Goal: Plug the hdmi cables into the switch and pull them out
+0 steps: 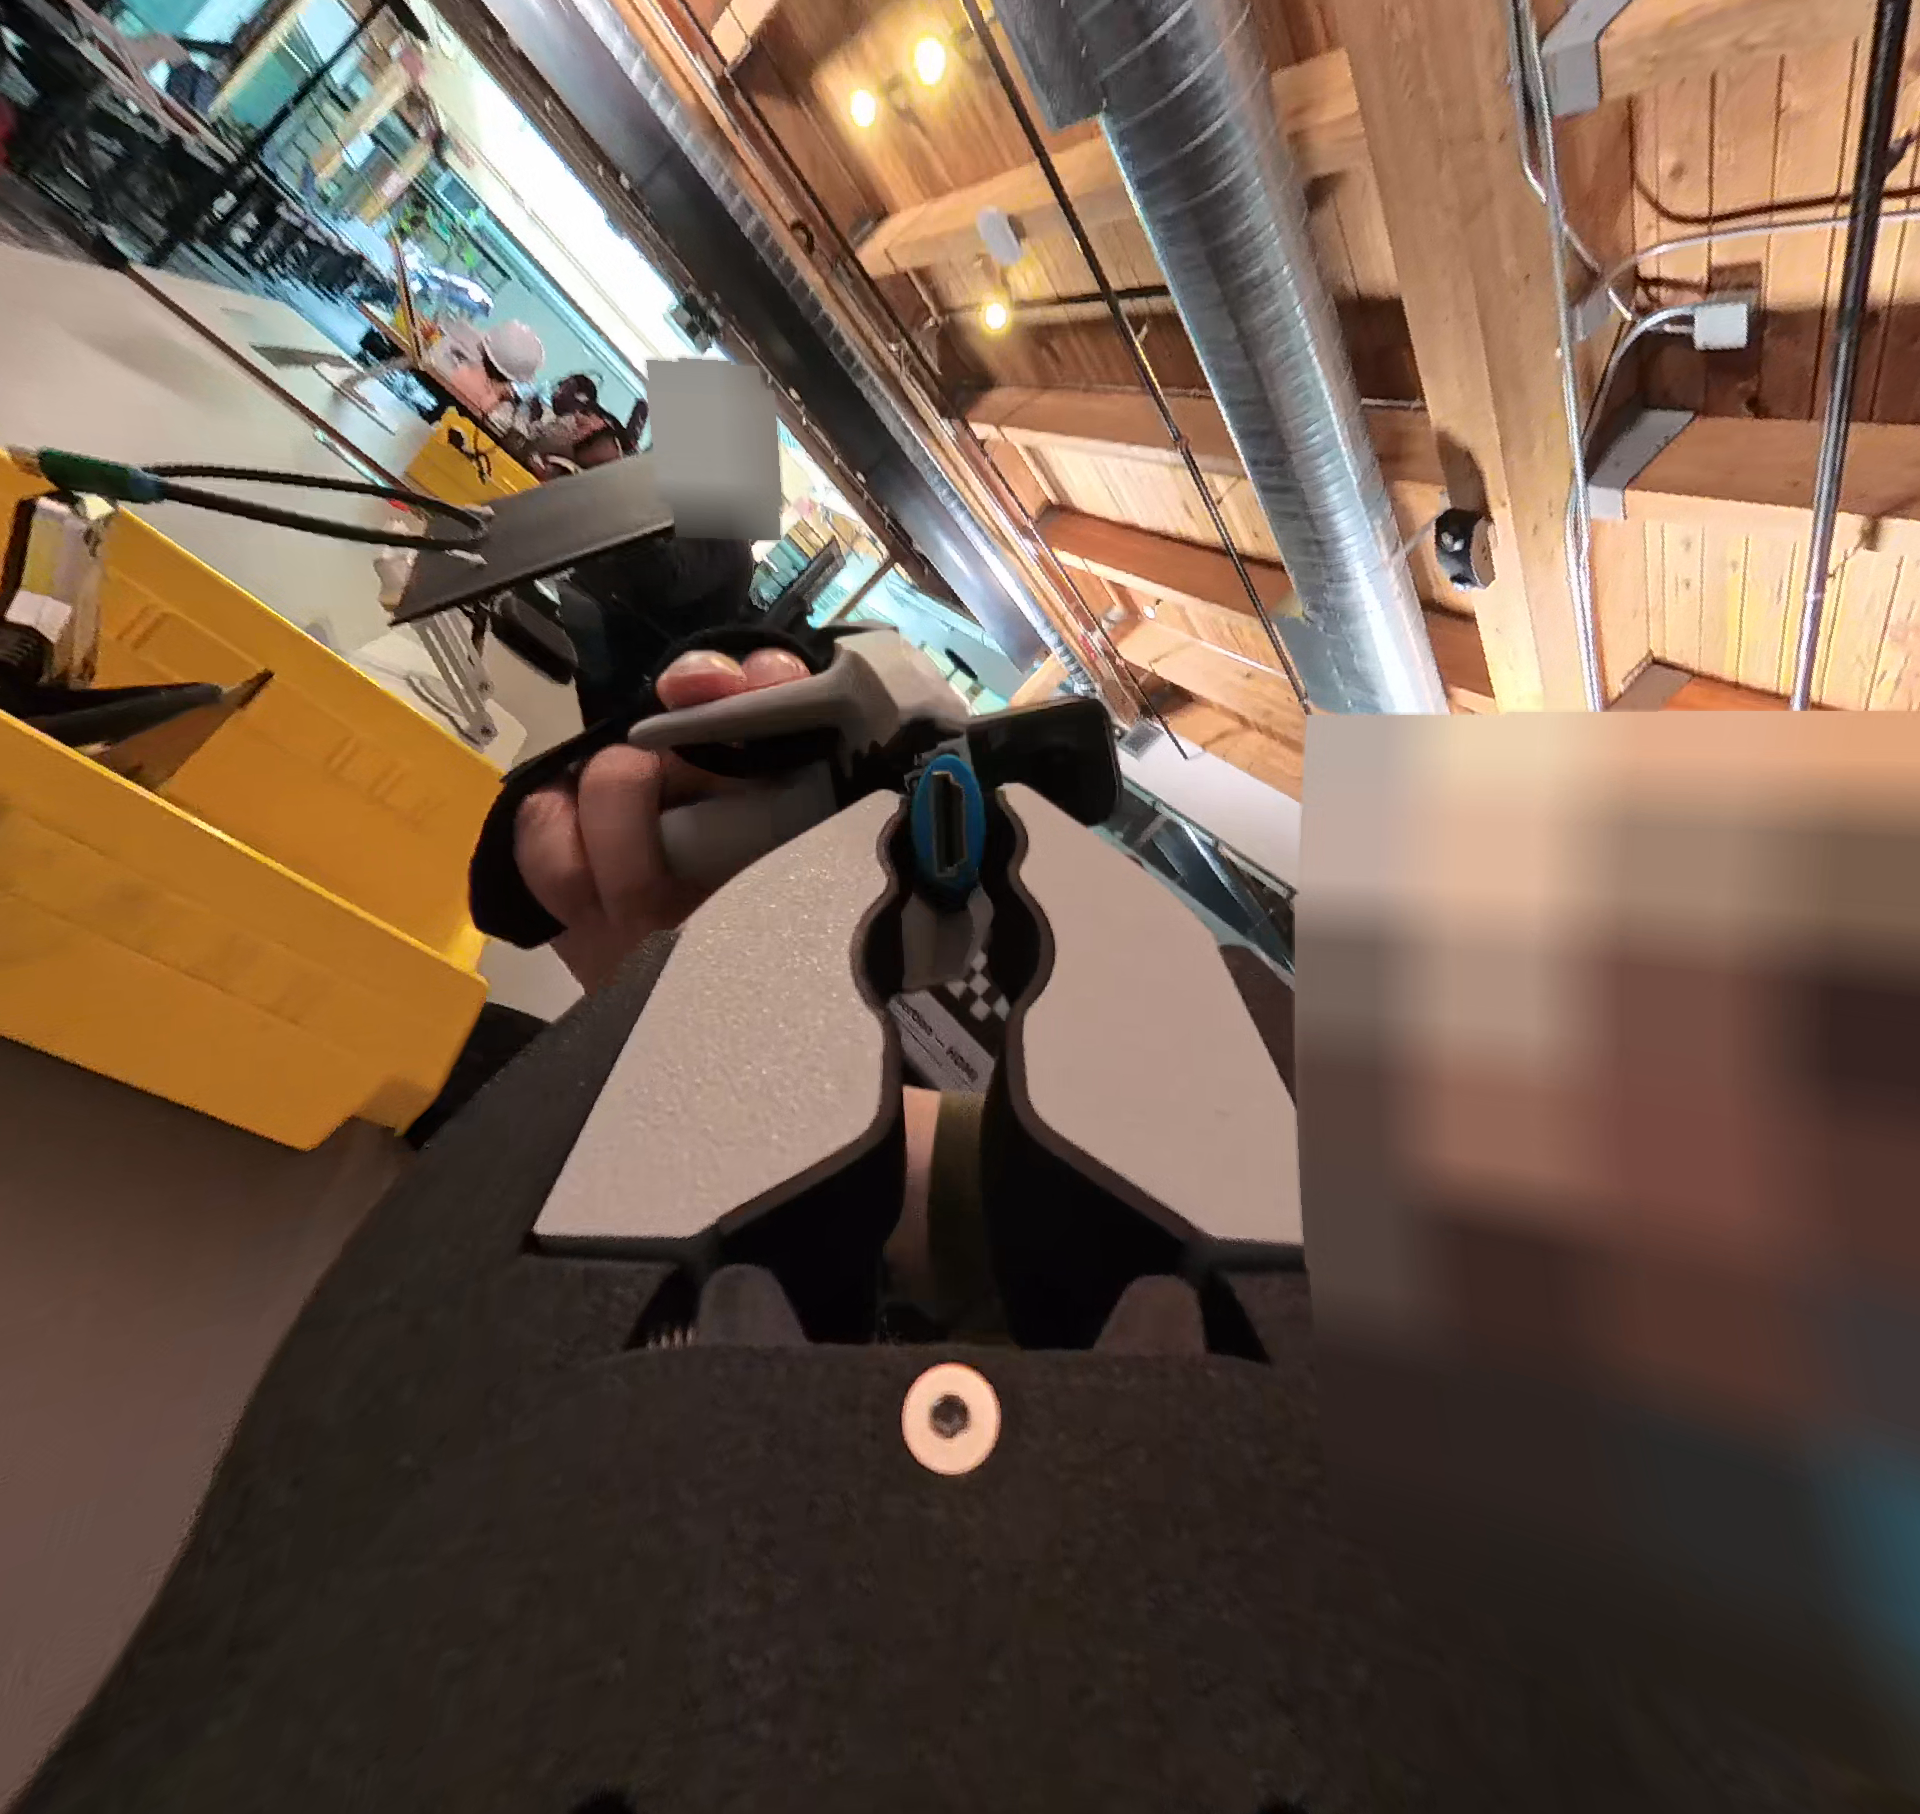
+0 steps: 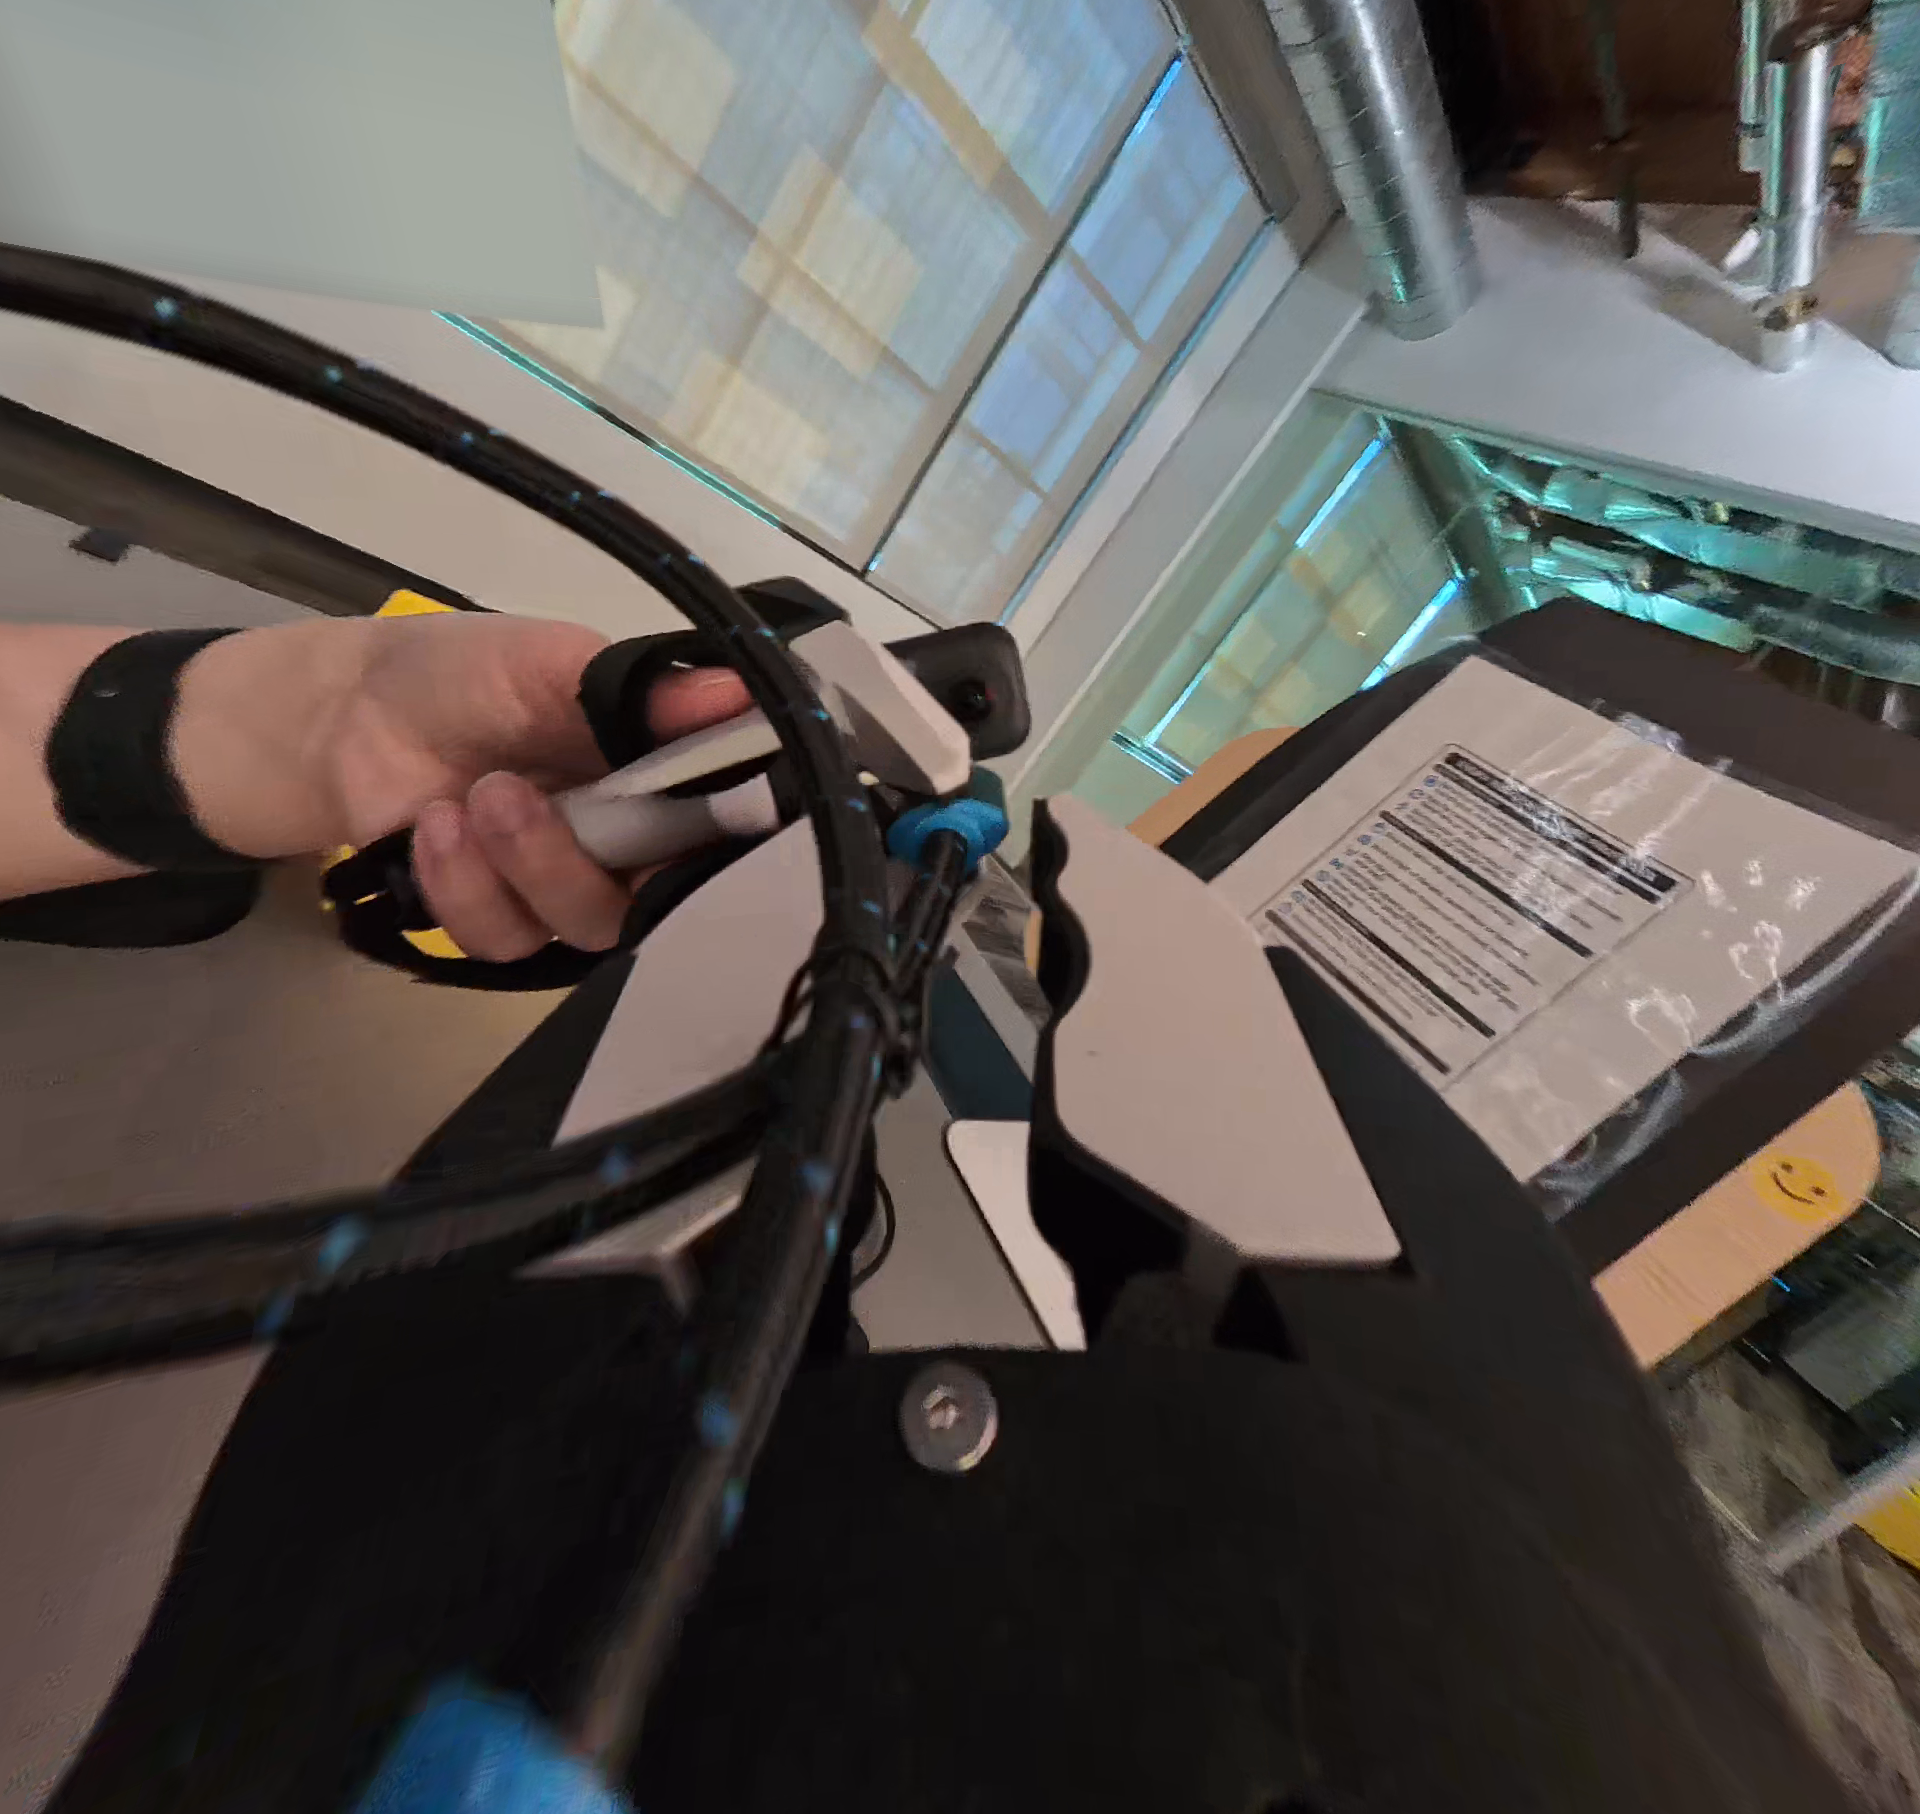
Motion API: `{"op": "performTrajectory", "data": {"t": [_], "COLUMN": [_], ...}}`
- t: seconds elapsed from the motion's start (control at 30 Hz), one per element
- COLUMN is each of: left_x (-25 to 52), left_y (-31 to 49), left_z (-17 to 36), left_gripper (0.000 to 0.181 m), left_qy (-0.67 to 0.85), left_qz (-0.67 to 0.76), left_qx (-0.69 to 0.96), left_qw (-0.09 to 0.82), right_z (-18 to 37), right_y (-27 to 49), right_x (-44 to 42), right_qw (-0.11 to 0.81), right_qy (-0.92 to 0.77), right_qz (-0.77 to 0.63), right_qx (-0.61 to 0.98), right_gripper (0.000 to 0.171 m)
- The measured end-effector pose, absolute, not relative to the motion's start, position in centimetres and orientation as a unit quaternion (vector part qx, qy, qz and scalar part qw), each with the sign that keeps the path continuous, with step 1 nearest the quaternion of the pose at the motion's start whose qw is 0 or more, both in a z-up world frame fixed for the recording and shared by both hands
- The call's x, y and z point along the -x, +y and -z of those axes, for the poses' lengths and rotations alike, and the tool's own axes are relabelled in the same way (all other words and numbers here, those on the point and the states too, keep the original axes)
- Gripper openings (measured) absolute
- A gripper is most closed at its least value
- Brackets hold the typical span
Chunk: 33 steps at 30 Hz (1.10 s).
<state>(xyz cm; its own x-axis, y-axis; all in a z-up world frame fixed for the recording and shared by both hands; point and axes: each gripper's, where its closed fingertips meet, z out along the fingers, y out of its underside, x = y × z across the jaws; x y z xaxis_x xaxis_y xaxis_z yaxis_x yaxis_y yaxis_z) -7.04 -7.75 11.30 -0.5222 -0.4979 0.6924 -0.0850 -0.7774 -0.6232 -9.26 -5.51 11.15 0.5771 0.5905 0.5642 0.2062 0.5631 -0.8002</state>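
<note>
My left gripper has its black pads closed against the flat sides of a blue HDMI plug, whose metal end faces my left camera. Deeper between the fingers sits a grey piece with a chequered patch; I cannot tell what it is. The right gripper's body, held by a hand, faces it closely. In the right wrist view the plug's back sits at my right gripper tips. Its black braided cable runs back over the left finger and hides the gap. No switch is clearly seen.
Yellow bins stand at the left, with a green-ended cable above them. A dark board with a laminated sheet and cardboard with a yellow sticker lie at the right. A blurred blue object hangs close to the right camera.
</note>
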Motion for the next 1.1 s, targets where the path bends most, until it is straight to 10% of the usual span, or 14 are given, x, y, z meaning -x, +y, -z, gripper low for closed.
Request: {"op": "performTrajectory", "data": {"t": [1.1], "left_x": [8.3], "left_y": [-0.4], "left_z": [-9.9], "left_gripper": [0.020], "left_qy": [0.185], "left_qz": [0.764], "left_qx": [0.556], "left_qw": [0.270], "right_z": [-9.8], "right_y": [-0.1], "right_x": [5.4], "right_qw": [0.767], "right_qy": [-0.286], "right_qz": [0.040], "right_qx": [0.573], "right_gripper": [0.021]}}
